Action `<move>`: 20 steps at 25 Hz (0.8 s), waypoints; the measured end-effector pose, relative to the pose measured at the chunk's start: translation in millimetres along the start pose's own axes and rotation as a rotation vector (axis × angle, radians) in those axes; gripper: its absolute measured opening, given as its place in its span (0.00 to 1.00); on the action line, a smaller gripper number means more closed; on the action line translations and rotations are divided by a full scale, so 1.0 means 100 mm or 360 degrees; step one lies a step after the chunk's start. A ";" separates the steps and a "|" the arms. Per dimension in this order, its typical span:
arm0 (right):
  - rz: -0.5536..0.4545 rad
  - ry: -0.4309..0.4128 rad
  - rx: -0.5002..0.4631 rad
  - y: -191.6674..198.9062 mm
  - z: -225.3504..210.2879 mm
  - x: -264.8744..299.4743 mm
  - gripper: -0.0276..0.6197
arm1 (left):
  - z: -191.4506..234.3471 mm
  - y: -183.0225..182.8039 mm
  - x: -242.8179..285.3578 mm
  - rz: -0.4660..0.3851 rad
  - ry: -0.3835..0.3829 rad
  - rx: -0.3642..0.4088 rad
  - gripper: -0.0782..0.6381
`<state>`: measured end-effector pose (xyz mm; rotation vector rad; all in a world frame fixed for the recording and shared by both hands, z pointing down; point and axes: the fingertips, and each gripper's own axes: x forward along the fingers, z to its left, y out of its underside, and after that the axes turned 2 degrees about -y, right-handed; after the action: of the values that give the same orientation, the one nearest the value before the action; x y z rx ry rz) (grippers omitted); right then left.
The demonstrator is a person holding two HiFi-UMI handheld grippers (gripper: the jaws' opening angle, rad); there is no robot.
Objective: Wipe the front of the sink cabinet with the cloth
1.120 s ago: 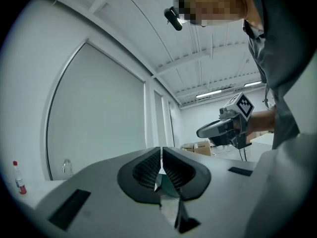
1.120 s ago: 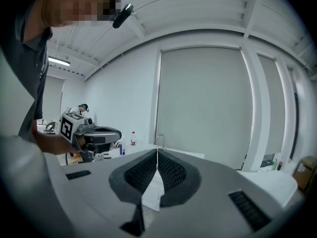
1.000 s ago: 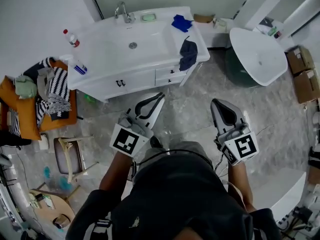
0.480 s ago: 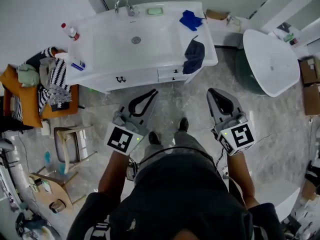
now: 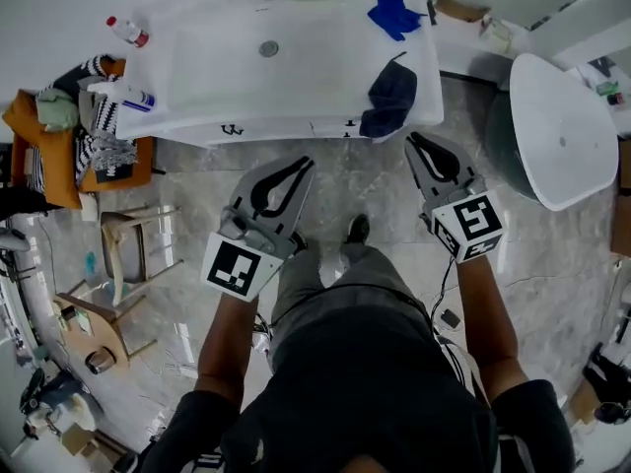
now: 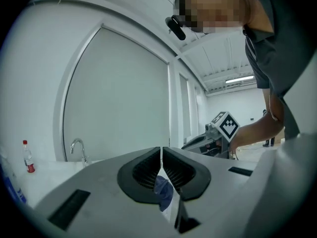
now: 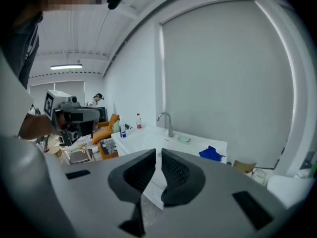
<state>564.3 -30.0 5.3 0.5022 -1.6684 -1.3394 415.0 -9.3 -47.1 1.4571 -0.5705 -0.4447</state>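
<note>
Judging from how things lie, the task is taken to be at its very start: no cloth is held and the cabinet front has not yet been touched. The sink cabinet (image 5: 276, 129) is seen along the top of the head view, its white front showing as a narrow strip below the basin. A dark cloth (image 5: 386, 97) is draped over the counter's right front edge and hangs a little way down that front, while a bright blue cloth (image 5: 394, 15) is left crumpled on the counter at the upper right. Which of the two is meant for wiping cannot be told, though the dark one lies nearer. The left gripper (image 5: 309, 163) is held at centre frame, near the cabinet front but apart from it, and its jaws are pressed together on nothing; the blue patch seen through their gap in the left gripper view is only cloth farther off. The right gripper (image 5: 414, 140) is held just below the hanging dark cloth, not touching it, with its jaws likewise closed and empty. Everything is therefore left to be done: jaws opened, a cloth taken, and the front wiped.
</note>
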 end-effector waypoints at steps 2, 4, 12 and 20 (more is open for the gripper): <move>0.0054 -0.0027 -0.0014 0.13 -0.12 0.22 0.11 | 0.06 0.08 -0.01 -0.0023 -0.0041 -0.0074 0.13; 0.0122 -0.0043 -0.0020 0.27 -0.23 0.45 0.21 | 0.13 0.21 -0.06 -0.0021 -0.0076 -0.0143 0.13; 0.0577 -0.0105 -0.0049 1.25 -0.75 1.37 0.39 | 0.57 0.84 -0.39 0.0046 -0.0240 -0.0285 0.13; 0.0822 -0.0055 0.0056 2.01 -1.16 1.74 0.39 | 1.03 1.36 -0.66 -0.0012 -0.0458 -0.0374 0.13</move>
<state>616.9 -161.6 258.9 0.0531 -1.7013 -0.9424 292.1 -41.3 85.0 1.1786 -0.7159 -0.7104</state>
